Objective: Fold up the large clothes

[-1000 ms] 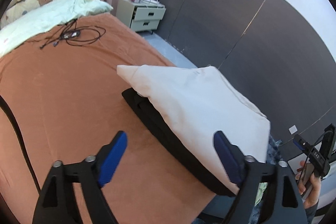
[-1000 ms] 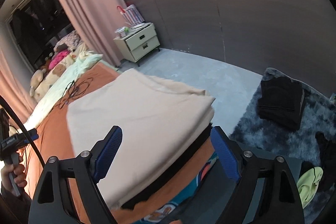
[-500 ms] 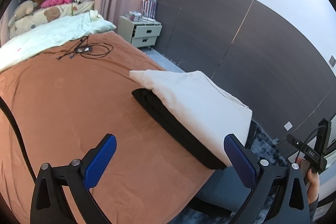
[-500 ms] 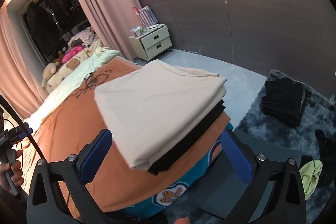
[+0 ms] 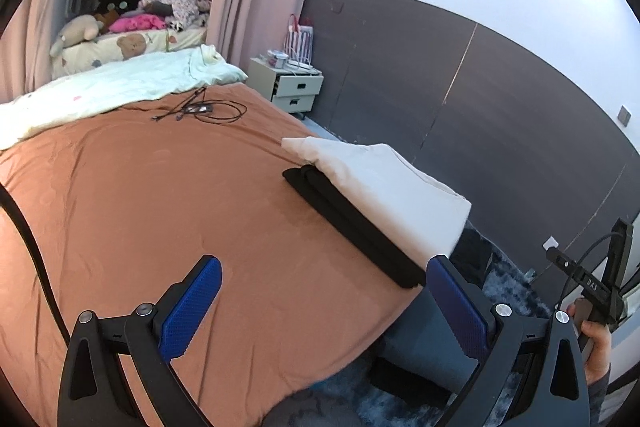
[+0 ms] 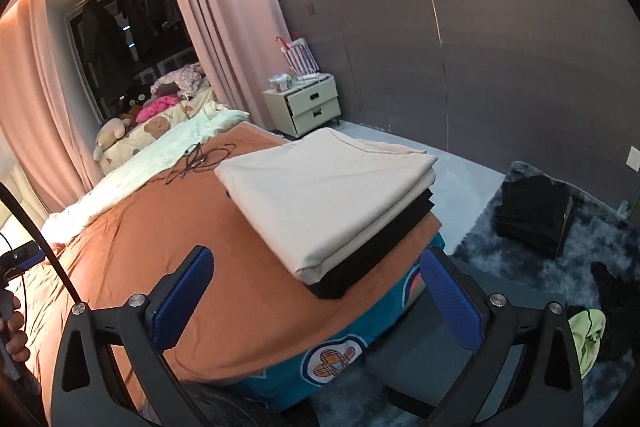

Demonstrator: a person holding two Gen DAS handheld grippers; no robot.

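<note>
A folded cream garment [image 5: 384,187] [image 6: 320,187] lies on top of a folded black garment [image 5: 352,227] [image 6: 376,259] at the corner of the bed with the orange-brown cover [image 5: 140,207] [image 6: 160,247]. My left gripper [image 5: 320,303] is open and empty, held back from the stack over the bed's near edge. My right gripper [image 6: 316,299] is also open and empty, off the bed's corner with the stack beyond its blue pads [image 6: 452,303]. In the left wrist view the other hand [image 5: 596,343] holds the right gripper's handle at the far right.
A tangle of black cables [image 5: 200,109] lies further up the bed, near a pale green quilt [image 5: 120,87] and soft toys [image 6: 112,139]. A bedside cabinet [image 6: 304,103] stands by the grey wall. More dark clothes [image 6: 532,215] lie on a shaggy rug [image 6: 520,267].
Both grippers have drawn back from the folded stack, which now looks smaller and farther. Their jaws have spread wider than a second ago. The stack has not moved.
</note>
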